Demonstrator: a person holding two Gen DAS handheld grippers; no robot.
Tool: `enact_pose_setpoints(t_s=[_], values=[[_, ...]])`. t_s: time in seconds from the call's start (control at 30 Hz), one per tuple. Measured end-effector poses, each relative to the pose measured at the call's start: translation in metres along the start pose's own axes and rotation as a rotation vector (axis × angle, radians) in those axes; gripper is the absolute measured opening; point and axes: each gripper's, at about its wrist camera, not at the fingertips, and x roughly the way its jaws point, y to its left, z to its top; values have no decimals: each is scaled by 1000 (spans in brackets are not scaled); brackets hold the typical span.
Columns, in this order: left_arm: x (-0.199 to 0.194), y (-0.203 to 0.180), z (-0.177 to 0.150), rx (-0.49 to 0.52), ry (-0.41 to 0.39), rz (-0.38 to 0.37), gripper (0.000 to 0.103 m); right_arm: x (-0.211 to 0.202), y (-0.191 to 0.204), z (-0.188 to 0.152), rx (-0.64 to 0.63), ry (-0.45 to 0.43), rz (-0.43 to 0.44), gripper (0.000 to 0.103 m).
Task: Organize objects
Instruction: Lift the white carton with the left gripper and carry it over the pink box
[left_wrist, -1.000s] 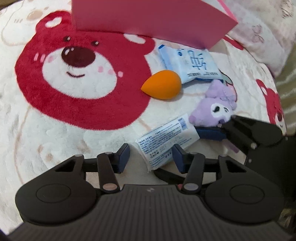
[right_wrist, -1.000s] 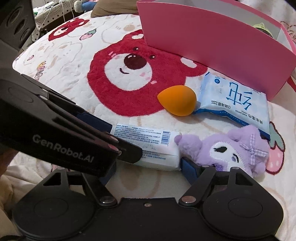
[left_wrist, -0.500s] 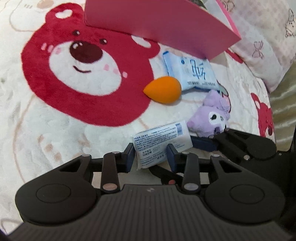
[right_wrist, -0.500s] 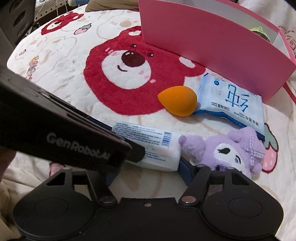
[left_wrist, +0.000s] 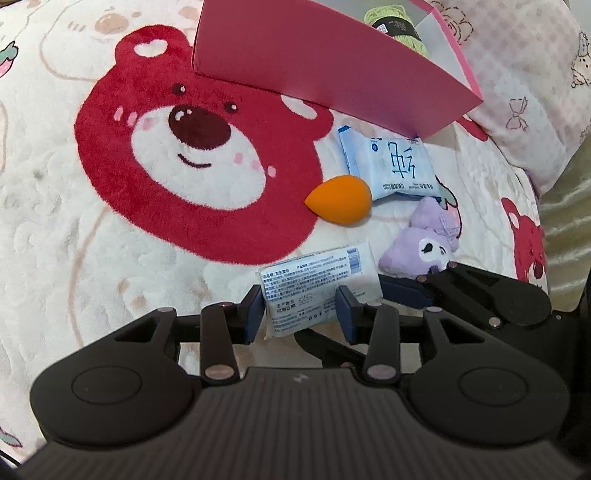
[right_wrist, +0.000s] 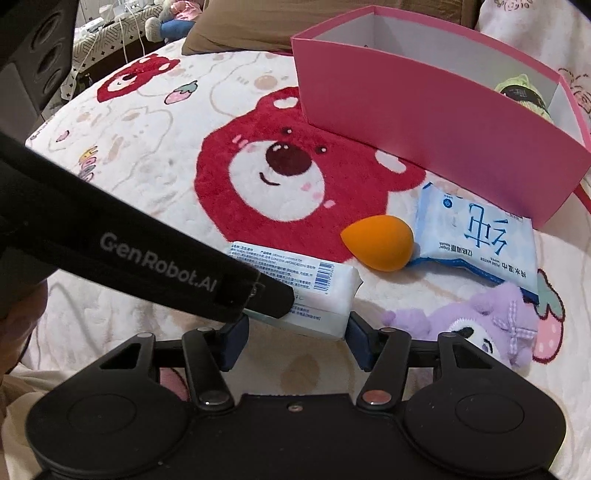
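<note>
On the fluffy bear blanket (left_wrist: 155, 258), both tongs (left_wrist: 301, 308) (right_wrist: 295, 338) clamping one flat, crinkly white packet (left_wrist: 321, 280), left's easing apart.

A bed blanket (right_wrist: 155, 177) printed with red bear faces carries a pink box (right_wrist: 436, 122) standing open at its far side. Before the box lie a blue-and-white wipes packet (right_wrist: 480, 240), an orange teardrop sponge (right_wrist: 378, 243) touching the packet's edge, and a purple plush toy (right_wrist: 491, 325) (face up, partly cut off by the near gripper).
</note>
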Motion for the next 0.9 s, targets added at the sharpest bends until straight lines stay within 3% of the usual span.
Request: enact_pose_setpoints(t_s=[0.27, 0.9], values=[[-9, -10, 2, 44, -1, 25, 46, -6, 3, 2, 13, -11, 11, 68], [-43, -17, 26, 54, -54, 26, 47, -26, 15, 22, 2, -105, -36, 72]])
